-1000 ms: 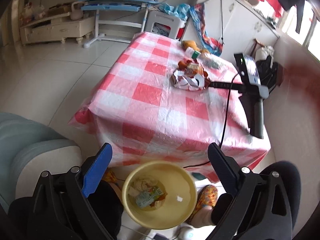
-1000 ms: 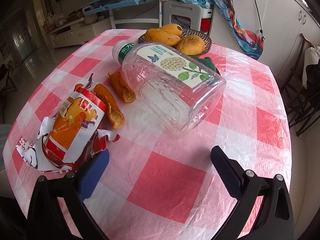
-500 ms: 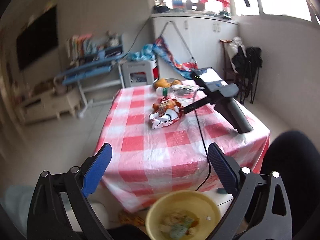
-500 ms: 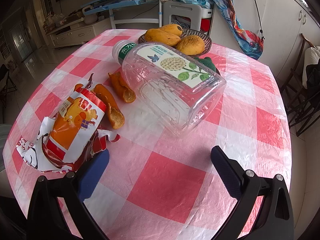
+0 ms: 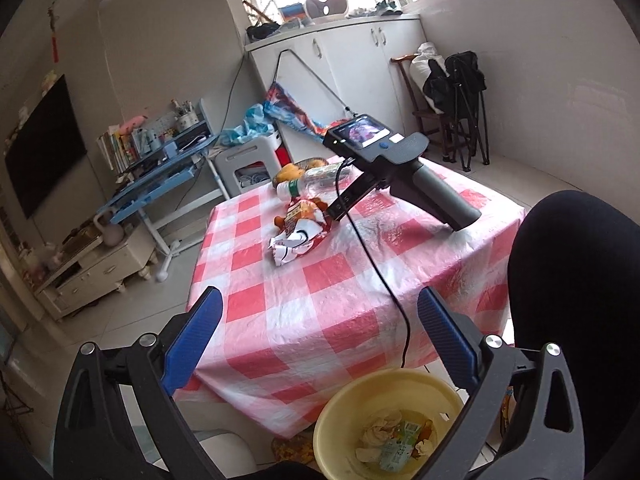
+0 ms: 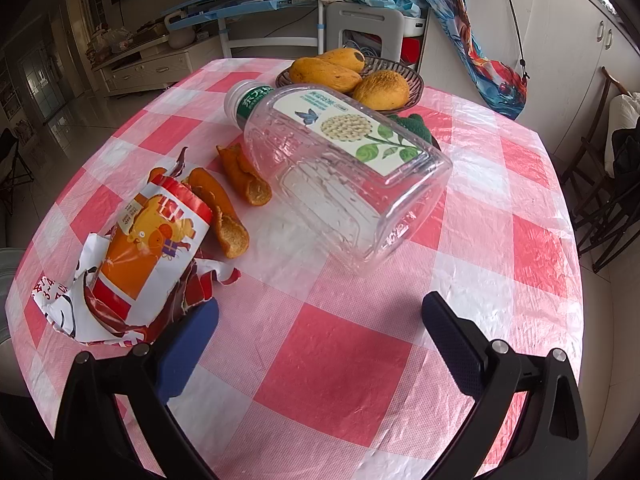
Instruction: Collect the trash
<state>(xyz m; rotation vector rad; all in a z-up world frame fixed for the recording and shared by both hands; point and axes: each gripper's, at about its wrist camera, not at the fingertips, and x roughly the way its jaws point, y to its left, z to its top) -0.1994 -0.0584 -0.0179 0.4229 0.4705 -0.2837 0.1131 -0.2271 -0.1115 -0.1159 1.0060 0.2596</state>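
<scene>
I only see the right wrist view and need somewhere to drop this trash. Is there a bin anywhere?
Observer: Yes. In the left wrist view a yellow basin sits below the near edge of the checked table.
Operator: Anything in it?
Observer: Crumpled paper and a small green carton.
Operator: Is the left gripper free?
Observer: The left gripper is open, holds nothing and hangs above the basin.

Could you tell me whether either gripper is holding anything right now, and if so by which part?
Nothing is held. The left gripper is open above the yellow basin, and the right gripper is open over the table, short of the plastic bottle.
</scene>
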